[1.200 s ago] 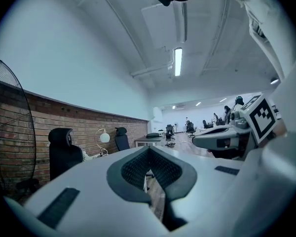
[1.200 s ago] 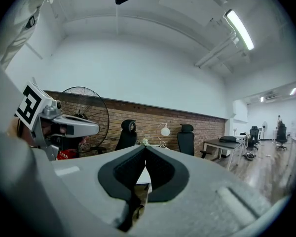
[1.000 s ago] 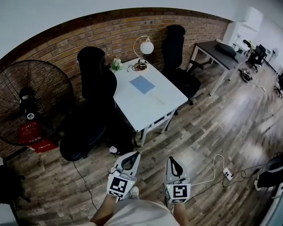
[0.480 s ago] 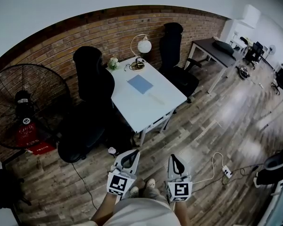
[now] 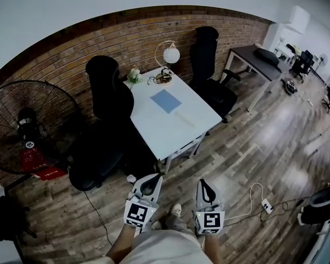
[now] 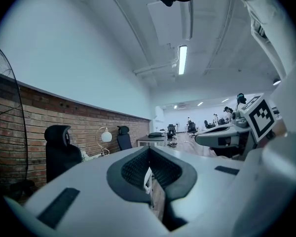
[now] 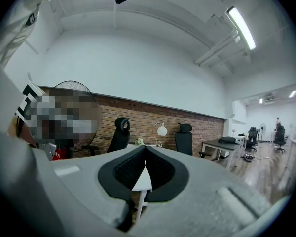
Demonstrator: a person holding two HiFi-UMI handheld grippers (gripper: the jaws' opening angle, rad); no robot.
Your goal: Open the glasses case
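Jaws: left gripper [image 6: 149, 151] pinched together at the tips, nothing between. Right gripper [image 7: 145, 152] the same, closed and empty. Both are held side by side, low in front of the person, over wood floor [image 5: 247, 158]. White cable [image 5: 247, 199] and power strip [image 5: 265, 205] lie on the floor to the right.

Ahead, well apart from both grippers, stands a white table [image 5: 154, 131]. On it, what seems to be the glasses case [image 5: 185, 119], a pale oblong too small to tell if open. Just beyond it is a blue pad [image 5: 166, 100]. Lamp [image 5: 170, 54] at the table's far end. Left chair [image 5: 104, 89] and right chair [image 5: 206, 54], both black, flank the table. Brick wall [image 5: 71, 48] behind. Fan [image 5: 27, 125] far left.
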